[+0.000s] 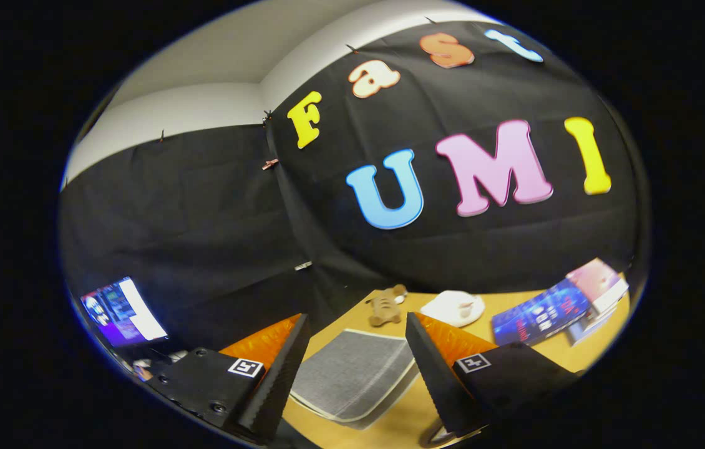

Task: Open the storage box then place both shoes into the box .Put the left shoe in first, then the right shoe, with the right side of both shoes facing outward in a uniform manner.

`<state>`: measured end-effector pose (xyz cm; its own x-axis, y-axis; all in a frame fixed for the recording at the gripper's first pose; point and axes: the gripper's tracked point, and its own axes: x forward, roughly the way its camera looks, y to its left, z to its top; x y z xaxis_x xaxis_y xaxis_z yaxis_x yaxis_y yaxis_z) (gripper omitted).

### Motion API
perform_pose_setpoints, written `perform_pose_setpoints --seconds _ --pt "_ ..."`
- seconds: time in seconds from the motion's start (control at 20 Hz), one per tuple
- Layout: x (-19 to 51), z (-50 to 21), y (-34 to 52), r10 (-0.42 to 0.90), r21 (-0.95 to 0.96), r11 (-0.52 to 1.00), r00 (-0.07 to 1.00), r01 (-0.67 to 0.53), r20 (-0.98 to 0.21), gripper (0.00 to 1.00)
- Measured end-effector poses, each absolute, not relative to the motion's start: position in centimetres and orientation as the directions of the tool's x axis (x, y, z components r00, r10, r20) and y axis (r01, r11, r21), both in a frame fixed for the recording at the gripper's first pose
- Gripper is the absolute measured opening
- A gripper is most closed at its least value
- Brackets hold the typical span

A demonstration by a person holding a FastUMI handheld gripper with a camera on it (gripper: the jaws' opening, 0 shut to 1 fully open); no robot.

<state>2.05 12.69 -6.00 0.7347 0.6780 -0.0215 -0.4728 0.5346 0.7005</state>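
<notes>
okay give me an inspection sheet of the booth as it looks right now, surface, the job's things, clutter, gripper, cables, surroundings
Surface: wooden table, bare patches around the things on it.
Job's things: grey fabric storage box lying flat and closed on the table, seen between the fingers; shoes: nothing seen.
Clutter: small brown plush toy beyond the box; white dish beside it; stack of books further along the far edge.
Gripper: gripper above the table, jaws open with the box in the gap, touching nothing.
Cables: nothing seen.
Surroundings: black cloth wall behind the table, pale wall above it, lit screen off to the side.
</notes>
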Motion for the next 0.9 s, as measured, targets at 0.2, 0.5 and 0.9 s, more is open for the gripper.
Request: perform_pose_setpoints --seconds 0.2,0.5,0.9 --pt "2.4 -12.3 16.3 0.828 0.87 0.319 0.557 -0.377 -0.062 0.96" --pt "2.7 -22.5 20.4 0.914 0.98 0.171 0.387 -0.101 -0.12 0.96" --pt "1.5 -27.9 26.1 0.974 0.987 -0.046 0.225 0.152 0.011 0.96"
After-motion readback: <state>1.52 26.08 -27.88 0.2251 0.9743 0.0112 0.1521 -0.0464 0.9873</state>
